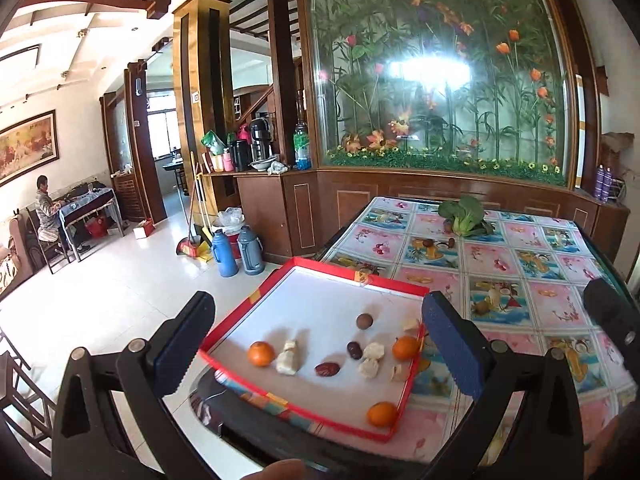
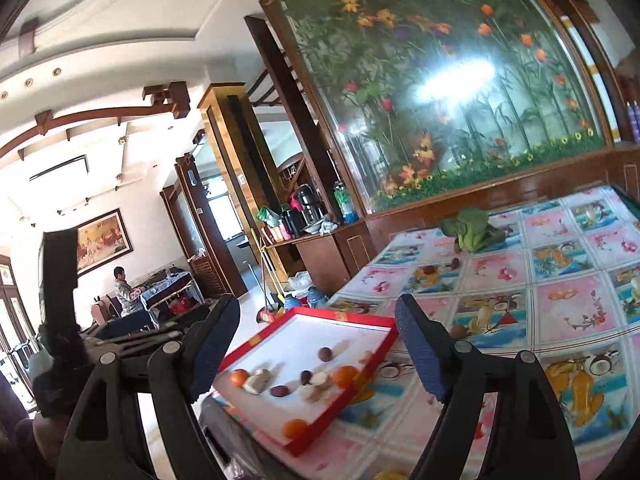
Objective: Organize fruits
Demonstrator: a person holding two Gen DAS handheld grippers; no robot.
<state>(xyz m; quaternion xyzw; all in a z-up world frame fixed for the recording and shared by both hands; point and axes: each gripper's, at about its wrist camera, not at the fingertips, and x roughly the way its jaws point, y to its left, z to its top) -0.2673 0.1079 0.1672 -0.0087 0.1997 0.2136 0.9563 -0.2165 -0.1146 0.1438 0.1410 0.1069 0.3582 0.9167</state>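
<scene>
A red-rimmed tray [image 1: 416,356] with a white floor is seen lying at the near left corner of a table covered in a fruit-patterned cloth [image 1: 520,280]. Inside the tray, three small oranges are scattered: one [image 1: 261,354] at 9 o'clock, one [image 1: 405,348] at 3 o'clock against the right rim, and one [image 1: 382,414] at 5 o'clock in the near corner. Between them lie pale peeled pieces [image 1: 289,358], dark red dates [image 1: 327,369] and a round brown fruit [image 1: 364,321] toward 12 o'clock. A leafy green vegetable [image 1: 464,214] is seen well apart at the table's far edge, with small dark fruits [image 1: 429,243] just in front of it. The left gripper [image 1: 312,354] is held wide open above the tray, nothing between its fingers. The right gripper [image 2: 316,350] is likewise spread wide and empty, with the tray framed between its fingers. A seated person [image 1: 46,208] is visible far off at 9 o'clock.
</scene>
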